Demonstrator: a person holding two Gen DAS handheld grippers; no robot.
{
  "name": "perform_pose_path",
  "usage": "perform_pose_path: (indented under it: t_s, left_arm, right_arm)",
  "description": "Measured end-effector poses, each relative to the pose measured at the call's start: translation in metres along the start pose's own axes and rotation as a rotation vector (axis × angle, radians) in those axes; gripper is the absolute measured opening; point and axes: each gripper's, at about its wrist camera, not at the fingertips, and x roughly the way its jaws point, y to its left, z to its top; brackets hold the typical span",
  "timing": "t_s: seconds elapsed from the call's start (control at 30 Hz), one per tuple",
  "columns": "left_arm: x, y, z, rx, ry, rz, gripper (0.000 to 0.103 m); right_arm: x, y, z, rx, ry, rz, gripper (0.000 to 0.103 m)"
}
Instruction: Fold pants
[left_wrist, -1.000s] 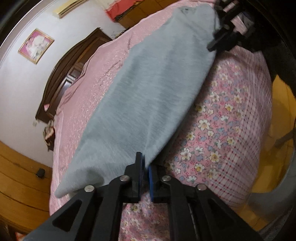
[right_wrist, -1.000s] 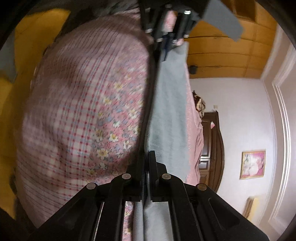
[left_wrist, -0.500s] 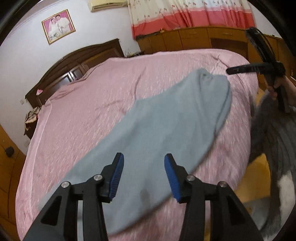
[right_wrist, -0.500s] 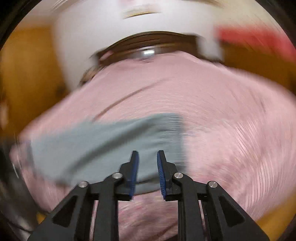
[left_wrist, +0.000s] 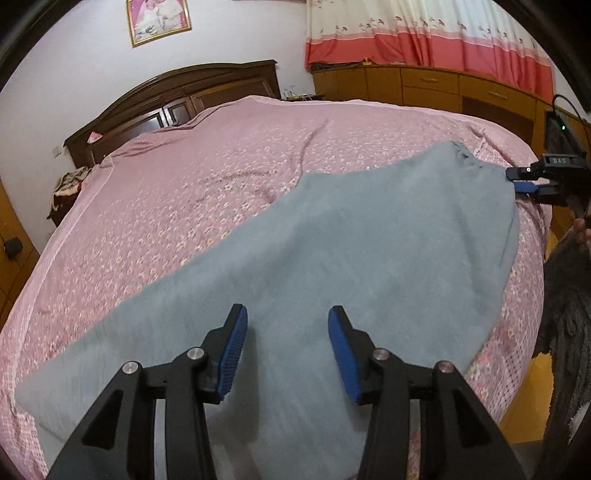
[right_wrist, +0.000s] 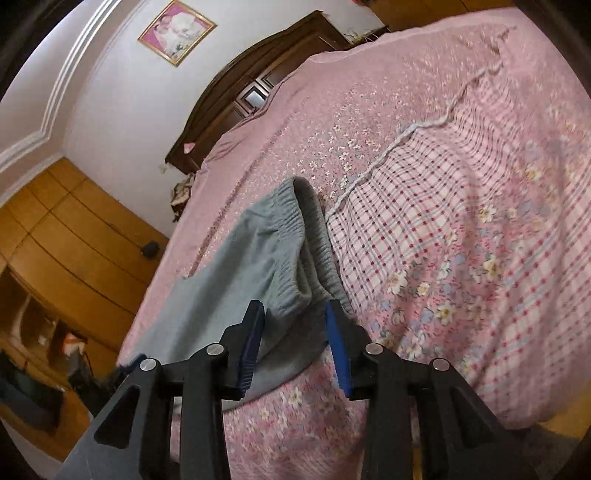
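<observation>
A white wall with a framed picture stands behind a dark wood headboard. Wood cupboards sit under a red and white curtain. The big bed has a pink flower sheet. The gray pants lie flat across the near side of the bed, with the stretchy waist at the right end. The left claw is wide open above the pants, holding nothing. The right claw is open too, right at the waist.
</observation>
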Motion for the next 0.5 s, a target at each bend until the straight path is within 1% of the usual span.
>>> perform_pose_path:
  t_s: [0.07,0.13,0.23,0.33,0.37,0.5]
  left_arm:
    - [0.000,0.004,-0.004,-0.015,0.006,-0.001,0.048]
    - [0.000,0.006,-0.006,-0.022,0.012,0.006,0.048]
    - [0.002,0.009,-0.006,-0.025,0.017,0.011,0.048]
    - [0.004,0.012,-0.008,-0.027,0.025,0.029,0.049]
    - [0.004,0.013,-0.008,-0.028,0.026,0.034,0.050]
    - [0.005,0.017,-0.011,-0.032,0.029,0.057,0.051]
  right_arm:
    - [0.001,-0.002,0.003,0.014,-0.014,0.019,0.035]
    - [0.002,-0.003,0.005,0.015,-0.030,0.007,0.018]
    - [-0.004,0.003,0.007,-0.028,-0.025,-0.021,0.017]
    - [-0.013,0.014,0.005,-0.109,-0.042,-0.085,0.016]
    - [-0.014,0.014,0.004,-0.119,-0.049,-0.101,0.016]
    - [-0.020,0.008,0.004,-0.112,-0.075,-0.110,0.016]
